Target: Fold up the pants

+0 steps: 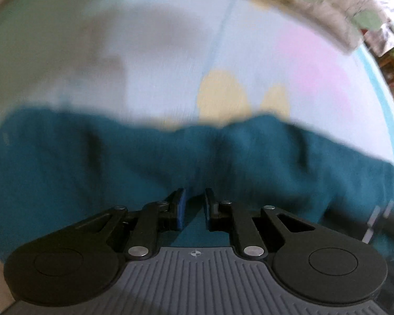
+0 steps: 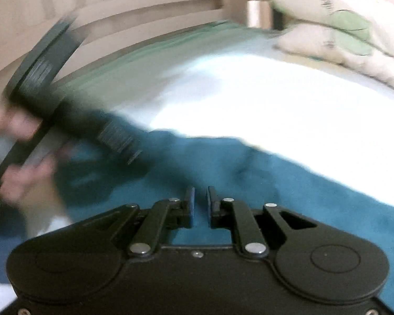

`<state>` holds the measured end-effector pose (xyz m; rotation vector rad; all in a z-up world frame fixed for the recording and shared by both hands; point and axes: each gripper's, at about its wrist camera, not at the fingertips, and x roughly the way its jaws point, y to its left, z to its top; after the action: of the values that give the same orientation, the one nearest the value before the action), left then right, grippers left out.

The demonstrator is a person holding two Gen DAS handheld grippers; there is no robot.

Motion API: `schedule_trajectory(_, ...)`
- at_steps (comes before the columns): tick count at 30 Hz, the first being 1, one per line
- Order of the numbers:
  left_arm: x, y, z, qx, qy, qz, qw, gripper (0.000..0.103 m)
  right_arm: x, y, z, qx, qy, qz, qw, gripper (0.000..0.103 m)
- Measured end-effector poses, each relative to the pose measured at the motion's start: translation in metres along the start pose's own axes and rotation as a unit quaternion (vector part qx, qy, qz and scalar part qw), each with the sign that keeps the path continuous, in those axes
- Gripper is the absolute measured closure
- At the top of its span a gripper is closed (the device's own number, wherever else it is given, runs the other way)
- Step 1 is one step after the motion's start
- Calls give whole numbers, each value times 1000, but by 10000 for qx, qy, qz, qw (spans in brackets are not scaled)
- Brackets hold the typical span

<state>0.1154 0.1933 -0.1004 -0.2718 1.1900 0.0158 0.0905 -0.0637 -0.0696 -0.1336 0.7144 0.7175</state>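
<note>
The pants [image 1: 149, 162] are a plain deep teal. The bed sheet [image 1: 170, 60] beneath them is pale blue, patterned with yellow and pink blotches and edged in turquoise. The pillows [image 2: 336, 31] are cream with green patches and dark markings. The left gripper [image 1: 194, 207] is black with blue pads on a ribbed grey body; the right gripper [image 2: 200, 204] is black all over.

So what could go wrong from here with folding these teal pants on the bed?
1. The left gripper shows only a narrow gap over the teal pants, and any pinch is unclear; the cloth might slip.
2. The right gripper has nothing clearly between its pads, so that side may sag.
3. Both views are blurred, and the other gripper sits close in the right view; they might collide.
</note>
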Motion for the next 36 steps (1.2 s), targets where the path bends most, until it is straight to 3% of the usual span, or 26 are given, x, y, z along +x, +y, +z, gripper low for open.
schedule_trajectory(1, 5, 4, -7, -46, 107, -26, 9999, 89, 4, -10, 6, 42, -52, -41, 10000, 76)
schedule_trajectory(3, 1, 9, -21, -51, -133, -154, 9998, 89, 14, -23, 19, 33, -97, -88, 9999, 54)
schedule_trajectory(8, -3, 22, -37, -194, -266, -397, 9987, 89, 57, -42, 49, -43, -91, -65, 9999, 50)
schedule_trajectory(14, -2, 20, -36, -96, -318, -418, 9986, 89, 87, -57, 54, 130, 418, 255, 9987, 50)
schedule_trajectory(16, -3, 17, -37, -6, -360, -361, 9987, 89, 86, -55, 47, 170, 635, 409, 9970, 62)
schedule_trajectory(17, -3, 16, -39, 48, -390, -325, 9987, 89, 86, -52, 43, 112, 723, 426, 9964, 82)
schedule_trajectory(18, -3, 14, -40, 90, -411, -297, 9987, 89, 86, -49, 41, 5, 717, 331, 9969, 96)
schedule_trajectory(20, -3, 11, -40, 153, -440, -248, 9986, 89, 75, -40, 31, -281, 552, 169, 9979, 96)
schedule_trajectory(24, -3, 13, -41, 52, -466, -273, 9985, 89, 56, -25, 9, -326, 499, 370, 9975, 96)
schedule_trajectory(28, -2, 17, -40, -43, -457, -342, 9984, 89, 53, -15, 0, -708, 522, 237, 9958, 96)
schedule_trajectory(32, -2, 16, -40, -38, -465, -340, 9983, 89, 51, -24, 21, -398, 78, 24, 9992, 87)
schedule_trajectory(34, -3, 17, -41, -1, -476, -314, 9984, 89, 55, -33, 33, -232, 87, 44, 9997, 79)
schedule_trajectory(36, -3, 16, -42, 35, -489, -294, 9984, 89, 62, -41, 42, -174, 138, 132, 9997, 62)
